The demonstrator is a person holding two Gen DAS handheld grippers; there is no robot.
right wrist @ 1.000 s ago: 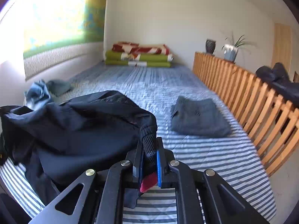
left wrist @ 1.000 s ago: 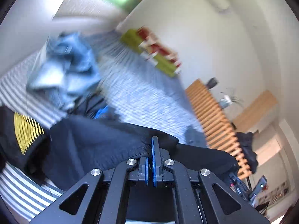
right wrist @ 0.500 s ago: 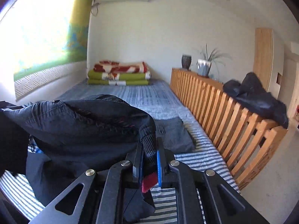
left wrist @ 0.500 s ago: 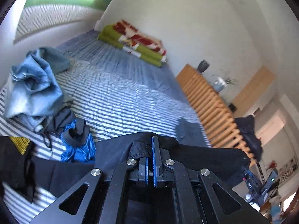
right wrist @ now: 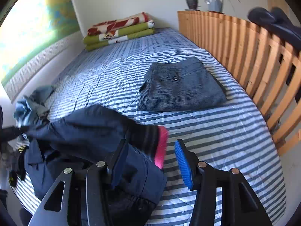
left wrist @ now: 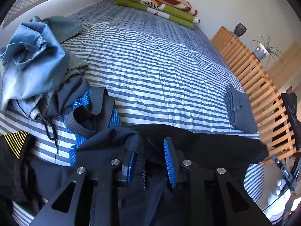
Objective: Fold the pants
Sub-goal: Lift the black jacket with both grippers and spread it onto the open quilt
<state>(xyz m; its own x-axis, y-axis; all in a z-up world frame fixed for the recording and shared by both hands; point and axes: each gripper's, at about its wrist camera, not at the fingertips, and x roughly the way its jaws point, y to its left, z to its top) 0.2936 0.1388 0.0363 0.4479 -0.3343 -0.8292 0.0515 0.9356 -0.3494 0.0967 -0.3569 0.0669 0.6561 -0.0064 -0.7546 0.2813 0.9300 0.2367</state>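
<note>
Both sets of fingers have just been opening. The left gripper (left wrist: 150, 160) and right gripper (right wrist: 148, 162) stand part-open, releasing the dark pants (right wrist: 84, 128) across each frame's bottom on the striped bed (right wrist: 216, 131). Spread them flat before the first fold.

Bright daylight pours in from the window (right wrist: 28, 37), which glares almost white. Sunny bands lie across the striped bed cover (left wrist: 150, 66). Both pictures are sharp in the middle, bend at the edges, and have dark round corners.
</note>
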